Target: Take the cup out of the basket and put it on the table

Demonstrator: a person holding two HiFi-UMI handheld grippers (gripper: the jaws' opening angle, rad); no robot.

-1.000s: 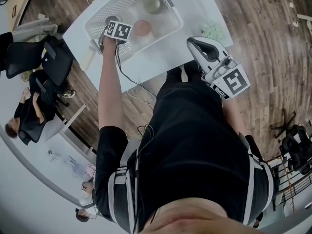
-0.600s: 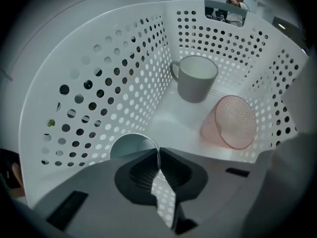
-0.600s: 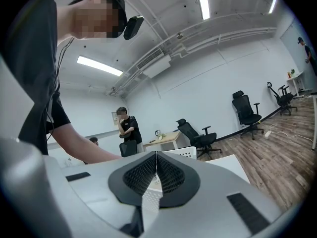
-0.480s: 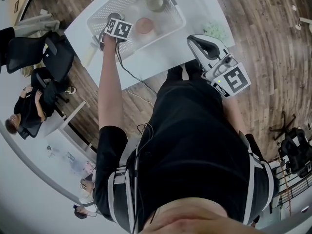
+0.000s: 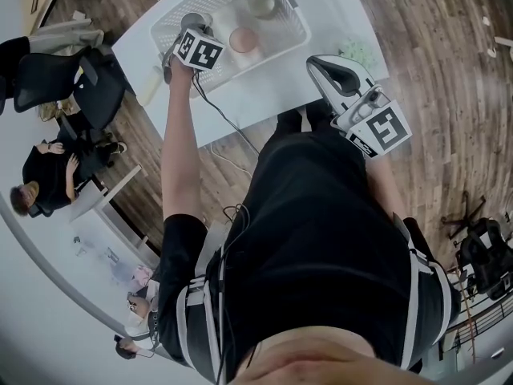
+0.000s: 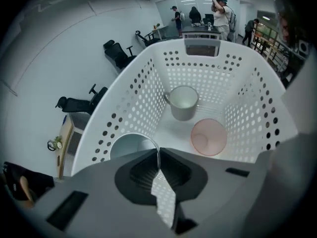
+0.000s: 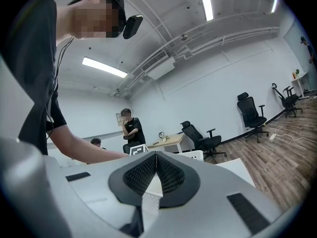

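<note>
- My left gripper point(image 6: 158, 157) is clamped on the rim of the pale grey, thin-walled round cup point(image 6: 130, 145), one jaw inside the wall and one outside.
- The cup sits against the left wall of the white perforated plastic basket point(image 6: 143, 83), at the near end. The basket stands on the white worktop point(image 5: 264, 95).
- My right gripper point(image 7: 154, 157) is closed on nothing, pointing level and held well off to the side.
- Handling, my read: it looks empty, so light. The wall is stiff and smooth, so a rim pinch can let it pivot or slip. Move it slowly and keep it hanging plumb.
- The rim is the only grasp I can reach with the basket wall that close. I'd want a deeper bite on the wall, but not a harder squeeze.
- Also in the basket are a grey-green mug with a handle point(image 6: 183, 103) and a translucent pink tumbler point(image 6: 209, 137), both well clear of my cup.
- My gripper body hides the cup's lower half and base, so I can't tell if it's off the basket floor.
- I can't tell whether it has a handle or what it's made of.
- In the head view my marker cube partly covers the cup.
</note>
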